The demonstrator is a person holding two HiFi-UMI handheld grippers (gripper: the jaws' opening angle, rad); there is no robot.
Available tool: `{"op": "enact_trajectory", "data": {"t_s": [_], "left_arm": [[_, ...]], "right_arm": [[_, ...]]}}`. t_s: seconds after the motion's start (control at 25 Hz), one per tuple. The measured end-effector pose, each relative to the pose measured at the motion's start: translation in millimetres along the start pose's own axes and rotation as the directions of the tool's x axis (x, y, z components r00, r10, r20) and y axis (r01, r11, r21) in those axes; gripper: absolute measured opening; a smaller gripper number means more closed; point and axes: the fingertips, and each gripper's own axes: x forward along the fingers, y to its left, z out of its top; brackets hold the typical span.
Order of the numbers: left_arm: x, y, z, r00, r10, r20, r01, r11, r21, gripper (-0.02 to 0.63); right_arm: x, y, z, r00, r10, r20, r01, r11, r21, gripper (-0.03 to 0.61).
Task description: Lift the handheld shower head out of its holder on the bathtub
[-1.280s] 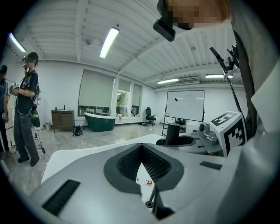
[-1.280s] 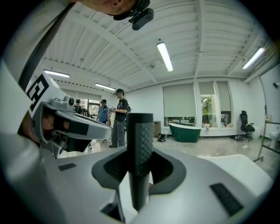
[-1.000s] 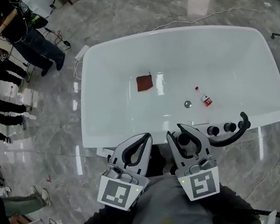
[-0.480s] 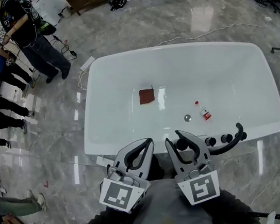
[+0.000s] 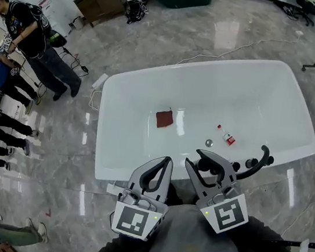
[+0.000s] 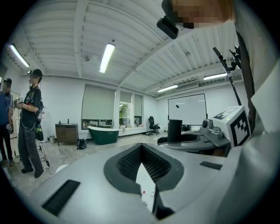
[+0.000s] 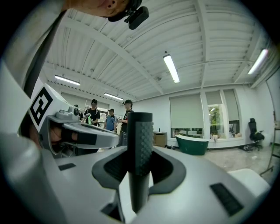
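Raised higher above the bathtub (image 5: 104,138), the shower head (image 7: 140,144) is clamped in the right gripper (image 5: 202,160); the left gripper (image 5: 167,161) is closed, empty. A faucet (image 5: 258,161) is seen at 3 o'clock.

There was one white bathtub (image 5: 114,139). In it lay one red cloth (image 5: 164,118), one small bottle (image 5: 226,137) and one drain (image 5: 208,142). Two black knobs (image 5: 236,165) (image 5: 251,163) sat on its rim. Two grippers showed, the left gripper (image 5: 167,162) and the right gripper (image 5: 195,157), along with one shower head (image 7: 140,144).

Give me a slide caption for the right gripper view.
The right tool clamped on the black textured shower head handle, dark green bathtub behind.
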Motion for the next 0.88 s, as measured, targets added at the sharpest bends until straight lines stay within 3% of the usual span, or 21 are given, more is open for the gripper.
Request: {"op": "enact_trajectory", "data": {"t_s": [0.56, 0.88], "left_arm": [[-8, -32, -13, 0.999, 0.027, -0.040, -0.028, 1.000, -0.009, 0.002], [-23, -23, -8, 0.999, 0.040, 0.005, -0.040, 0.999, -0.004, 0.002]], "right_arm": [[-27, -8, -8, 1.000, 0.017, -0.003, -0.017, 1.000, 0.023, 0.121], [-22, 14, -2, 0.999, 0.045, 0.013, -0.044, 0.999, -0.017, 0.121]]}}
